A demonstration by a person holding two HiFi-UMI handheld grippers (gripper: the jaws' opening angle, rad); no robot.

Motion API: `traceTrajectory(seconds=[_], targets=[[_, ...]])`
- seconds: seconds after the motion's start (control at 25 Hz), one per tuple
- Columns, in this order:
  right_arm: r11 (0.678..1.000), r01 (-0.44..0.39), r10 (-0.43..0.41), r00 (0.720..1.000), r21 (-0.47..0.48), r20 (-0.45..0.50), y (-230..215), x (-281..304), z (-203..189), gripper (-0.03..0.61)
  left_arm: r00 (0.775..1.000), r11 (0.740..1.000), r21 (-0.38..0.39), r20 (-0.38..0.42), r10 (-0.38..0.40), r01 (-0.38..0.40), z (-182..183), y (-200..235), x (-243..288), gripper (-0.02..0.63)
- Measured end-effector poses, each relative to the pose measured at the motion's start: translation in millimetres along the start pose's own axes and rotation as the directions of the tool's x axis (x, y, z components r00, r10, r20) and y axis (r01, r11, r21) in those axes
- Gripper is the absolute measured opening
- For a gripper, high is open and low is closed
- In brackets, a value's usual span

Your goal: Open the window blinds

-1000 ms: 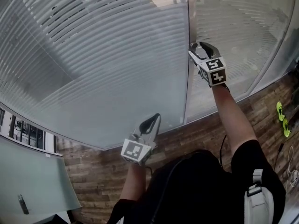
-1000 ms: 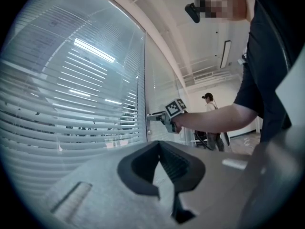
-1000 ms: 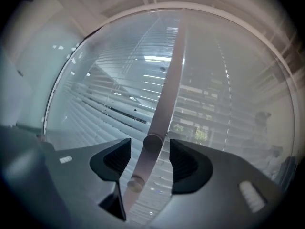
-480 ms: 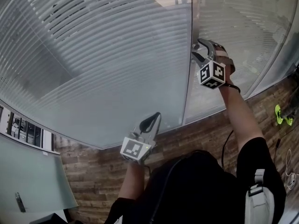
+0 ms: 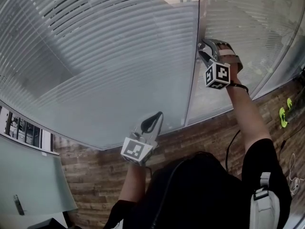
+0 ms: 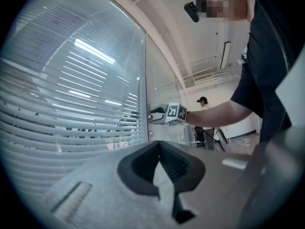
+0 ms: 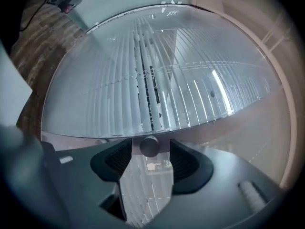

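The blinds [image 5: 105, 56] hang behind a glass wall that fills the upper part of the head view. The slats run horizontally. In the lower part they overlap into one pale sheet; near the top, dark gaps show between them. A narrow upright frame post [image 5: 193, 80] separates the wide left pane from a second pane on the right, which carries blinds of its own.

The right gripper [image 5: 202, 49] is held up at this post, on an outstretched arm. Its marker cube faces the head camera. In the right gripper view a small round knob [image 7: 150, 147] stands on the post, between the two jaws. The jaws are spread, with a gap visible on each side of the knob, so the pads do not press on it. The jaws have just been closing slightly around the knob.

The left gripper [image 5: 158, 114] is held lower, near the bottom edge of the left pane, well apart from the right gripper. It points at the glass. In the left gripper view its jaw tips are pressed together, with nothing between them.

Below the glass wall lies a floor of wooden planks [image 5: 95, 166]. A pale tabletop [image 5: 28, 180] occupies the lower left corner of the head view. A yellow-green object [image 5: 282, 117] lies on the floor at the right; what it is cannot be made out. In the left gripper view a second person [image 6: 204, 104] stands in the room, far behind the outstretched arm.
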State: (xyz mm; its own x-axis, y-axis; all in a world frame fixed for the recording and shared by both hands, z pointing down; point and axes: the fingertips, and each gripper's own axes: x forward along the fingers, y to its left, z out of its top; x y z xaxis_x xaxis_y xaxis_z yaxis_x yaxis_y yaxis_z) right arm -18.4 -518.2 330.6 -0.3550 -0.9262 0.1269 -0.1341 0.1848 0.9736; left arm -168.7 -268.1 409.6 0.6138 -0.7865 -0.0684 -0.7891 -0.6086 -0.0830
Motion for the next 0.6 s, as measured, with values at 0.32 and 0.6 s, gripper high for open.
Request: traceTrajectory(seconds=[0.32,0.6], targets=[[0.999,-0.011,0.011,1.0,-0.047,0.001,4.3,2.7,4.7,0.222,1.0,1.0,-0.021,-0.022,-0.019,0.019,10.5,-5.4,2.0,0.005],[0.996,0.004,-0.006,1.0,-0.088,-0.021,3.4,5.3,0.7,0.123,1.0,1.0,0.001,0.005,-0.001,0.001,6.1,-0.7,-3.3,0.005]])
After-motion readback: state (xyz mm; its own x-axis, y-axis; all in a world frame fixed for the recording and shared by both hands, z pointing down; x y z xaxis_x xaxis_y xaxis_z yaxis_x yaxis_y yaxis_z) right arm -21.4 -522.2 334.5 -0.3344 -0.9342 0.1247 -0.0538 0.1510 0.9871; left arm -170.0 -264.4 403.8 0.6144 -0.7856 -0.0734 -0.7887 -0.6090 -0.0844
